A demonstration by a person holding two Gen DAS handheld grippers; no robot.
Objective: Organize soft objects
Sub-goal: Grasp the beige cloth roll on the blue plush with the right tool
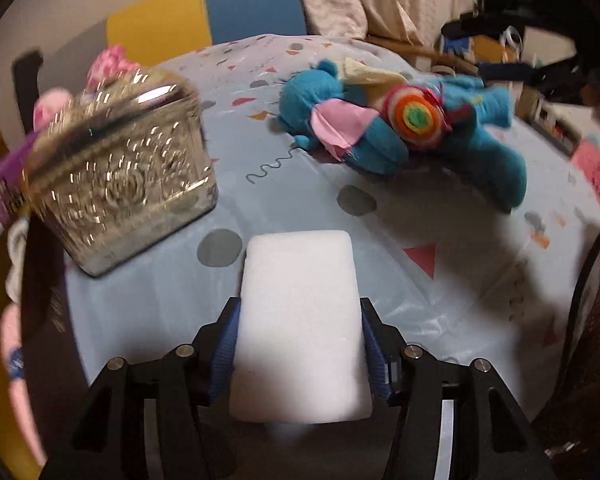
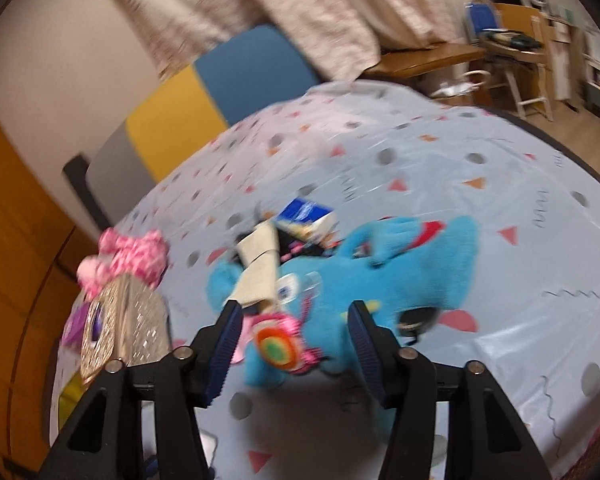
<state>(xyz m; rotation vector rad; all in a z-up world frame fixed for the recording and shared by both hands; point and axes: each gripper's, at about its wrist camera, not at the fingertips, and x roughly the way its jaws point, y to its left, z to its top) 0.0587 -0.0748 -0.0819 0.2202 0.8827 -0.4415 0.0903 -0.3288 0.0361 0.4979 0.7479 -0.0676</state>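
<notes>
My left gripper (image 1: 299,304) is shut on a white foam block (image 1: 300,320), its blue pads pressing both long sides just above the patterned tablecloth (image 1: 380,264). A blue plush toy (image 1: 388,136) with a pink ear and a rainbow lollipop (image 1: 416,118) lies further back to the right. In the right wrist view, my right gripper (image 2: 296,312) hovers open over that blue plush toy (image 2: 400,264). The lollipop (image 2: 278,348) and the toy's front sit between the fingers, and the pads do not visibly press on them.
An ornate silver box (image 1: 128,172) stands at the left, with a pink plush (image 1: 108,64) and something purple (image 1: 0,192) behind it. A blue carton (image 2: 306,216) and a beige piece (image 2: 260,264) lie by the toy. Chair backs (image 1: 204,12) and a curtain line the far edge.
</notes>
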